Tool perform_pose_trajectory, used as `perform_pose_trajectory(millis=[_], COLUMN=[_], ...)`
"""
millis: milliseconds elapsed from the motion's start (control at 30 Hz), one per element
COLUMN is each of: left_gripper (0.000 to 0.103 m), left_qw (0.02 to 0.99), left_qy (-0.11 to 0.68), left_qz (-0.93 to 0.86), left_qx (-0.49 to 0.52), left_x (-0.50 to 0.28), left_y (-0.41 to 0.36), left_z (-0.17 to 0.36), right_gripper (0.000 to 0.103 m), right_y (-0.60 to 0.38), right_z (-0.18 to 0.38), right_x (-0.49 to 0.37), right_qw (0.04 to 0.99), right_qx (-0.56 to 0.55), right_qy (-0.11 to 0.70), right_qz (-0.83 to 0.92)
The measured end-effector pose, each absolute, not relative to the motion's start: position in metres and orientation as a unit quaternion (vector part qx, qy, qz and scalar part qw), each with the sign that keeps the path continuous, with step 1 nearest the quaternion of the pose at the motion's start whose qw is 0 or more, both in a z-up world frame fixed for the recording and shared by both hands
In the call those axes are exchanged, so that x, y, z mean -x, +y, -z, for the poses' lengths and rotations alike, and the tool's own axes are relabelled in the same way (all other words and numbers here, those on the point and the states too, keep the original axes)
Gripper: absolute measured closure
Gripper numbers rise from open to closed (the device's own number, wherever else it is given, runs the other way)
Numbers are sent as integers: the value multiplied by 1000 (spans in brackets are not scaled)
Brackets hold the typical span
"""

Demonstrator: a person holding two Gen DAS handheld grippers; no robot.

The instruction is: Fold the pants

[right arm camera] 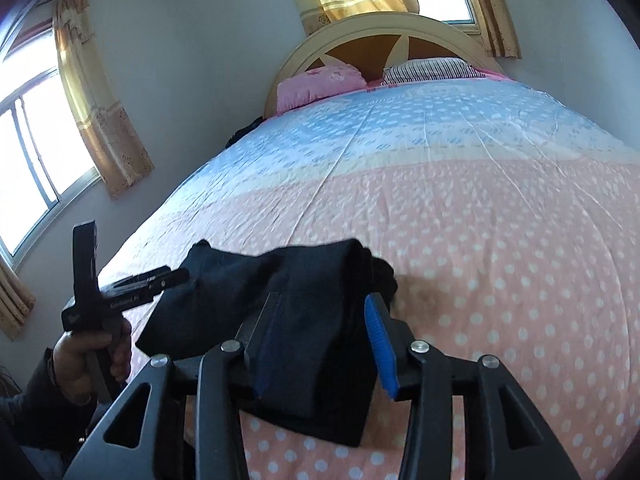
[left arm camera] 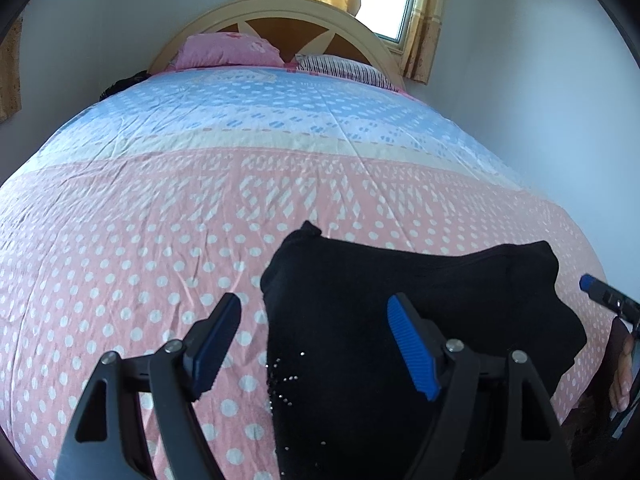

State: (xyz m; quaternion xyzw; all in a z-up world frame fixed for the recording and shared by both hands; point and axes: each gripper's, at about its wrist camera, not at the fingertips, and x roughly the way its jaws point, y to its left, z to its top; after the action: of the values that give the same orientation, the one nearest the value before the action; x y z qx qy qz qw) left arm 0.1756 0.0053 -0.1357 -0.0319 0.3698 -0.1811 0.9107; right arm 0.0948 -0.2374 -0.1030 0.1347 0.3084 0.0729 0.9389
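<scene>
Black pants (left arm camera: 400, 280) lie folded into a thick bundle on the pink dotted bedspread (left arm camera: 120, 260), near its front edge. My left gripper (left arm camera: 315, 300) is open wide above the bundle's left edge, one finger over bare bedspread and the blue-padded one over the cloth. In the right wrist view the pants (right arm camera: 320, 280) fill the gap between the fingers of my right gripper (right arm camera: 320, 300). Its pads do not visibly squeeze the cloth, so it reads as open. A blue fingertip of the right gripper (left arm camera: 588, 282) pokes in at the left wrist view's right edge.
The bedspread turns blue toward the headboard (left arm camera: 280, 12), where a pink pillow (left arm camera: 228, 52) and a striped pillow (left arm camera: 340, 66) rest. White walls flank the bed, with curtained windows (right arm camera: 40, 152) at the left and behind. A person's hand (right arm camera: 88, 352) grips the left gripper's handle.
</scene>
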Motion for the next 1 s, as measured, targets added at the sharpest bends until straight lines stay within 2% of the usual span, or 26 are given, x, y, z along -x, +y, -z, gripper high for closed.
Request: perform_pose_trajectory(millis=[100,200,300,433,567,767,800,867,900,933,1000], left_gripper=[25,25,25,14,14,14,14,14,14,14,13], left_qw=[915,913,912,916,917,917,917,917,917,917,917], left_qy=[365,372,373,367,365,363,363,364,364,364,365], left_qz=[172,171,171,164,163,162,163,163,164,163,163], left_qx=[11,12,18,9,0,-10,-10,-9,-9,-9,-9], left_x=[-174,-176,-178,-177,-175,-173,-173,-174,-174,-174,-174], left_y=[2,3,6,5,4,2,2,2,2,2,2], left_z=[137,140,142,145,149,148,148,149,149,149,149], right_gripper=[60,96,97,98,97,94,89,72,58,54,54], right_y=[-240,-245,-257,-262,-261,-234,-227,-211,-205,-199,-192], right_z=[115,127,124,137,137,113,108,100,99,101,110], right_x=[-124,-133,-123,-124,-125,-95,-88,-78,-76,-75,-77], right_qw=[928,917,916,913,915,937,942,949,947,944,938], right_qx=[-152,-170,-194,-189,-177,-133,-118,-88,-83,-80,-68], right_qy=[334,354,343,358,359,318,307,294,296,302,323], right_qz=[-63,-65,-70,-43,-42,-54,-59,-78,-96,-109,-107])
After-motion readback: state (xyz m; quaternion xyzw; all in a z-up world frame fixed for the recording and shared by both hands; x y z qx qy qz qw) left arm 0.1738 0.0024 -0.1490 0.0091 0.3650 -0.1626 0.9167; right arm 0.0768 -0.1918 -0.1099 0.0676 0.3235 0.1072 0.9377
